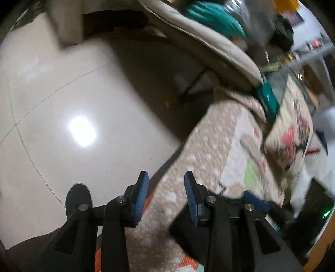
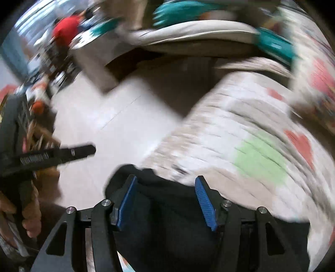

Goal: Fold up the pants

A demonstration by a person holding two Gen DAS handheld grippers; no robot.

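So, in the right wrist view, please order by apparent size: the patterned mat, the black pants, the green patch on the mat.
1. patterned mat
2. black pants, though they lie nearest the camera, which enlarges them
3. green patch

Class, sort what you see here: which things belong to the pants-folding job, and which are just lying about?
Belong to the job:
- black pants
- left hand-held gripper, open, nothing between its pads
- right hand-held gripper, open over the pants
- patterned mat under the pants

Lying about:
- teal cloth
- beige cushion
- printed pillow
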